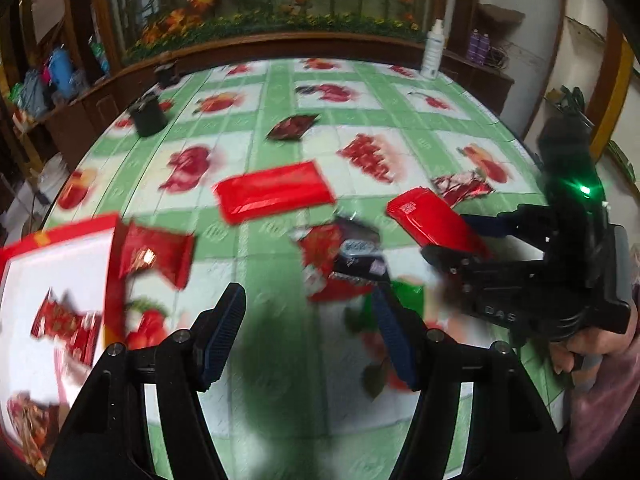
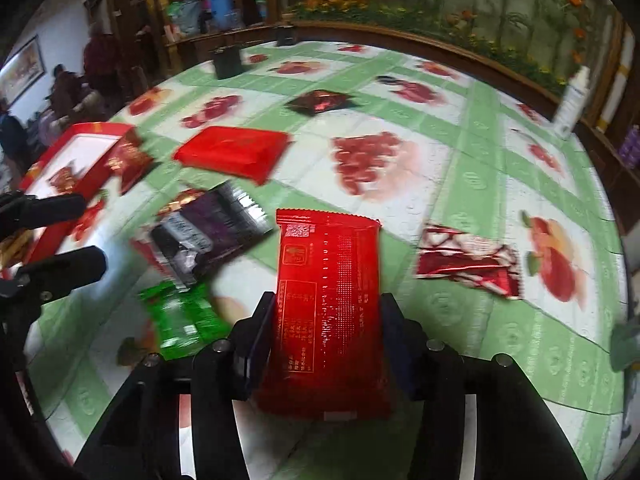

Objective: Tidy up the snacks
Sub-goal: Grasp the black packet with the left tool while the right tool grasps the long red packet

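Observation:
A long red snack packet (image 2: 328, 300) lies between the fingers of my right gripper (image 2: 329, 300), printed side up. The jaws have widened, and the pads stand close beside its long edges without visibly pressing. The left wrist view shows that packet (image 1: 432, 220) at the right gripper (image 1: 448, 236). My left gripper (image 1: 308, 296) hangs open and empty over the tablecloth, right of a red box (image 1: 60, 240) with wrapped snacks inside. A small red packet (image 1: 156, 256) leans on the box's edge. Loose nearby are a purple-black packet (image 2: 212, 232) and a green packet (image 2: 180, 312).
A wide red packet (image 2: 232, 152), a dark packet (image 2: 320, 102) and a red-and-white wrapper (image 2: 468, 260) lie further out on the fruit-print cloth. A black cup (image 2: 226, 62) and a white bottle (image 2: 572, 96) stand near the far edge. People sit in the background at the left.

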Available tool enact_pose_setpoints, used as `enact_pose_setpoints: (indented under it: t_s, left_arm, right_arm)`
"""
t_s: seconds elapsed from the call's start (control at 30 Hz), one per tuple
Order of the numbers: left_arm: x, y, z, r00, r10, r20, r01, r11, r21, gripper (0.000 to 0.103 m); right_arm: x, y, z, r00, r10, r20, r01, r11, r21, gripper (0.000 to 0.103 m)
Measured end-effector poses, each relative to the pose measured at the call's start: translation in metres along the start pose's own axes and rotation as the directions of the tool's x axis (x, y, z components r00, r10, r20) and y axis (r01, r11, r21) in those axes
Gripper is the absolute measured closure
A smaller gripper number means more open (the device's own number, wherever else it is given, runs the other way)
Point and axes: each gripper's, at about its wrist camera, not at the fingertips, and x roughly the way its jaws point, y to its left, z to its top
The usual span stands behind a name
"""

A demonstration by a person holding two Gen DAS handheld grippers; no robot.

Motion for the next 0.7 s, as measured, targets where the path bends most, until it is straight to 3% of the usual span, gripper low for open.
enact_pose_setpoints:
  t_s: [0.13, 0.43, 0.7]
  left_arm:
    - [0.015, -0.021, 0.013, 1.0, -0.007, 0.004, 0.007, 0.998, 0.066, 0.038]
    - [0.056, -0.04, 0.032, 0.996, -0.023, -0.085, 0.031, 0.995, 0.098, 0.038]
    - [0.068, -0.067, 0.034, 0.996, -0.017, -0.091, 0.033, 0.985, 0.168, 0.039]
  right_arm:
    - [0.002, -0.02, 0.003, 1.0, -0.03, -0.009, 0.031, 0.995, 0.093, 0.051]
    - [0.002, -0.034, 0.004, 0.998, -0.055, -0.018, 0.057, 0.99, 0.127, 0.051]
    - [0.001, -0.057, 0.003, 0.993, -0.112, -0.039, 0.117, 0.97, 0.213, 0.051]
